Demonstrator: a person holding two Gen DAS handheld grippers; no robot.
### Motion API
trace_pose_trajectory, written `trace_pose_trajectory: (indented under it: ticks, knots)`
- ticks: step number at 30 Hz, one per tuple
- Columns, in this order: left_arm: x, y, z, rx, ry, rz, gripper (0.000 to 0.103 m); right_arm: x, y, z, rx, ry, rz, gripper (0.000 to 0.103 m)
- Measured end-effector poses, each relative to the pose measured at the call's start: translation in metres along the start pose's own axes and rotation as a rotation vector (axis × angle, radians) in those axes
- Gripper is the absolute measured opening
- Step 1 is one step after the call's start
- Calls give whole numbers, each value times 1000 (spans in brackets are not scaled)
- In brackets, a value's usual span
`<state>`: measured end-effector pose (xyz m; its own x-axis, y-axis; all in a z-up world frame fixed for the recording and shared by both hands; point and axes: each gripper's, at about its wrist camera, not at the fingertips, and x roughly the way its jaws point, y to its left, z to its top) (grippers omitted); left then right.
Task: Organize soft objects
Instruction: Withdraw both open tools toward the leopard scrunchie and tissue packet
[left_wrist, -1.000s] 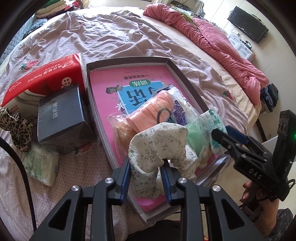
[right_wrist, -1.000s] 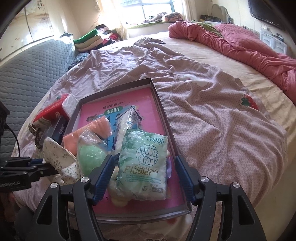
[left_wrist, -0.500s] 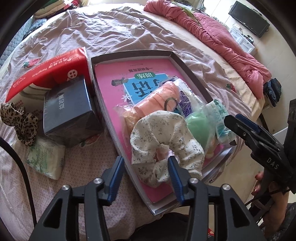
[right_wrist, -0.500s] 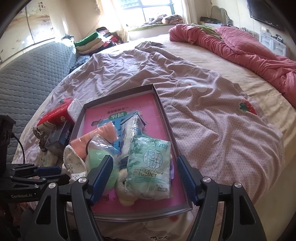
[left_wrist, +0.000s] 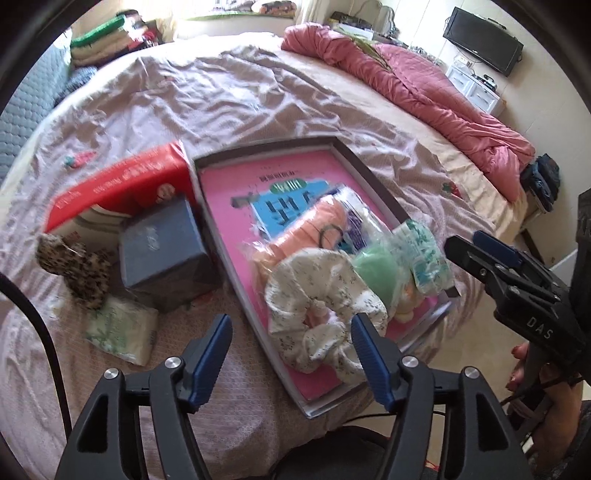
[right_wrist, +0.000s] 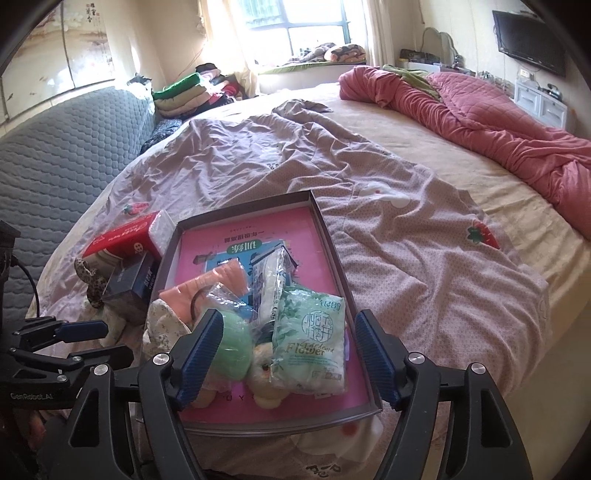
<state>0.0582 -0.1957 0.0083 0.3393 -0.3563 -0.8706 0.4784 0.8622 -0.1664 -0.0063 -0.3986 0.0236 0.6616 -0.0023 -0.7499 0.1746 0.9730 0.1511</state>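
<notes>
Lying in the near corner of the tray (left_wrist: 373, 173), the floral scrunchie (left_wrist: 314, 295) sits free, with the left gripper (left_wrist: 291, 354) above it, its jaws opening and its blue pads (left_wrist: 212, 354) clear of the fabric on both sides. The tray rests on a mauve sheet (right_wrist: 406, 258) at the bed's near edge and has a pink book (right_wrist: 258, 236) flat in its bottom. Packed beside the scrunchie are a peach cloth (left_wrist: 306, 229) in plastic, a green ball (right_wrist: 231, 347) in a bag, a small plush (right_wrist: 264, 373) and a green tissue pack (right_wrist: 310, 347) marked "Flower". The right gripper (right_wrist: 288, 354) hangs over that end of the tray, jaws opening too, the tissue pack and ball between them but not pressed by either pad. A hand (left_wrist: 546, 398) holds that gripper at the right edge of the left view. Left of the tray, on the sheet, lie a red tissue box (left_wrist: 122, 184), a dark box (left_wrist: 166, 251) touching the tray's wall, a leopard scrunchie (left_wrist: 77, 269) and another tissue pack (left_wrist: 122, 328). A red quilt (right_wrist: 498, 122) is heaped along the far side of the bed.
</notes>
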Motion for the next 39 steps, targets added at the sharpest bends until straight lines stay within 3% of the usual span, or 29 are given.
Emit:
trace_pose_trajectory:
  ticks: [13, 39]
  knots:
    - [-29, 4, -5, 2, -59, 56, 76, -25, 14, 4, -22, -49, -25, 77]
    - [-87, 49, -26, -71, -137, 90, 77, -59, 106, 15, -164, -107, 88, 81]
